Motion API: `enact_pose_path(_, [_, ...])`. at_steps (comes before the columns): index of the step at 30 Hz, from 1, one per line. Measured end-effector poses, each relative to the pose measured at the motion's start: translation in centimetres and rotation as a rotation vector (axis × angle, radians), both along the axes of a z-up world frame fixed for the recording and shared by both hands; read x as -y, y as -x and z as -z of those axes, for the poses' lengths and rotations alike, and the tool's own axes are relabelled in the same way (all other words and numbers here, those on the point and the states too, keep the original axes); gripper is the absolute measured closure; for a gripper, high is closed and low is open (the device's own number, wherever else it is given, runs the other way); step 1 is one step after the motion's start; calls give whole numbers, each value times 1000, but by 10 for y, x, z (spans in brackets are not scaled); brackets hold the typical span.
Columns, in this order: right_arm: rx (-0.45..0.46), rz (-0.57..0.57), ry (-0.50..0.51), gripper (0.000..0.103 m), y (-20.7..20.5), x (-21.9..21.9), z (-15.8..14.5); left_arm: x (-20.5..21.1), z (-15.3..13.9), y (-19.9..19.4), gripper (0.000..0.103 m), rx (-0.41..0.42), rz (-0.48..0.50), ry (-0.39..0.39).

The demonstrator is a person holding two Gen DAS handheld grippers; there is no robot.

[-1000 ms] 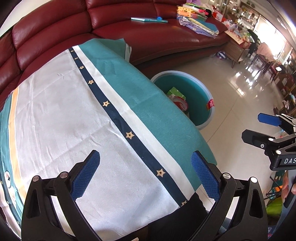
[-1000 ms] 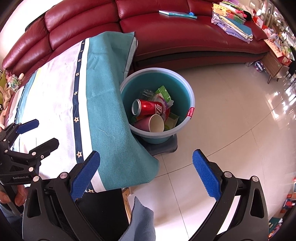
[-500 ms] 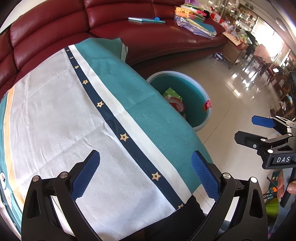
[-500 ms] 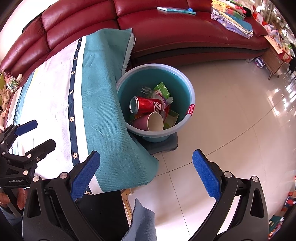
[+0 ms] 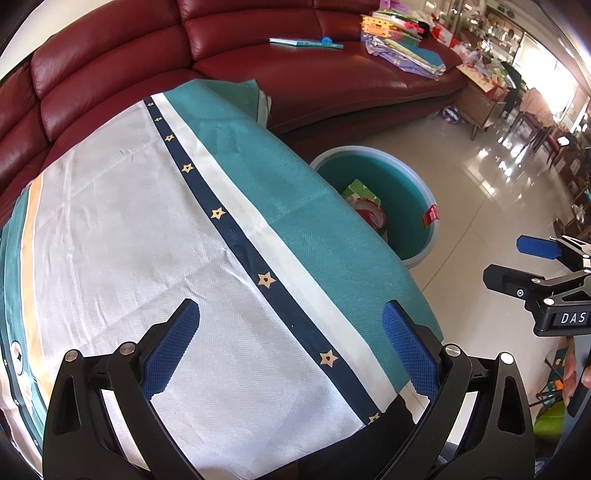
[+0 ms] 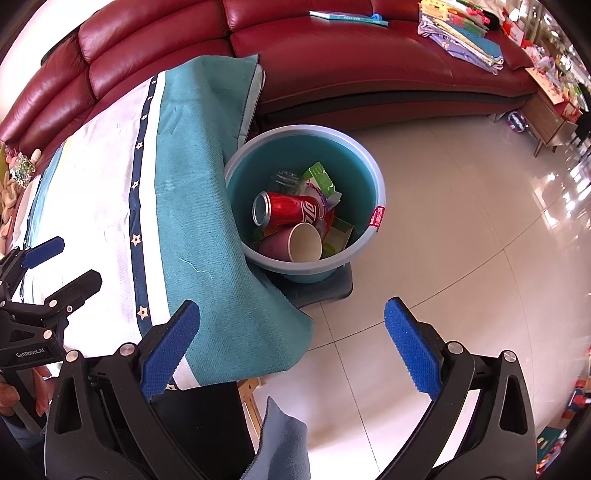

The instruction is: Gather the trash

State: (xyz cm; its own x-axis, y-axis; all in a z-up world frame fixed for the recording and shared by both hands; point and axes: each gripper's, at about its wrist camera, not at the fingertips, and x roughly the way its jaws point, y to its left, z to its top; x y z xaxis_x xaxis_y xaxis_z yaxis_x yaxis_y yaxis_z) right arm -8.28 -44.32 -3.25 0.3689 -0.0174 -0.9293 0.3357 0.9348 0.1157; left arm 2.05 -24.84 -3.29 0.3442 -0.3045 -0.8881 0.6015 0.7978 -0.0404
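Observation:
A teal bucket [image 6: 373, 184] stands on the floor beside the cloth-covered table [image 6: 110, 206]. It holds a red soda can [image 6: 291, 208], a purple paper cup [image 6: 295, 243], a green packet [image 6: 321, 179] and other scraps. My right gripper [image 6: 291, 350] is open and empty, above the floor in front of the bucket. My left gripper [image 5: 291, 350] is open and empty, above the tablecloth [image 5: 147, 240]. The bucket also shows in the left wrist view [image 5: 413, 206], partly hidden by the table edge. Each gripper appears in the other's view, the right [image 5: 535, 266] and the left [image 6: 55, 266].
A dark red leather sofa [image 6: 332, 55] curves behind the table and bucket, with a book [image 6: 347, 16] and a stack of papers [image 6: 461, 33] on it. A grey mat [image 6: 332, 288] lies under the bucket. Shiny tiled floor [image 6: 461, 240] spreads right, with furniture [image 5: 517, 110] beyond.
Both grippers have drawn slightly back and to the right; the table and bucket have shifted a little in view. Both stay open and empty.

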Motion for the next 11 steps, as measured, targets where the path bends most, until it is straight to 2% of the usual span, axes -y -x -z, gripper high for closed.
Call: enact_pose_path(11, [-3,3,15,7,-2,5,1,3,2,-3,4,8,-12,-27])
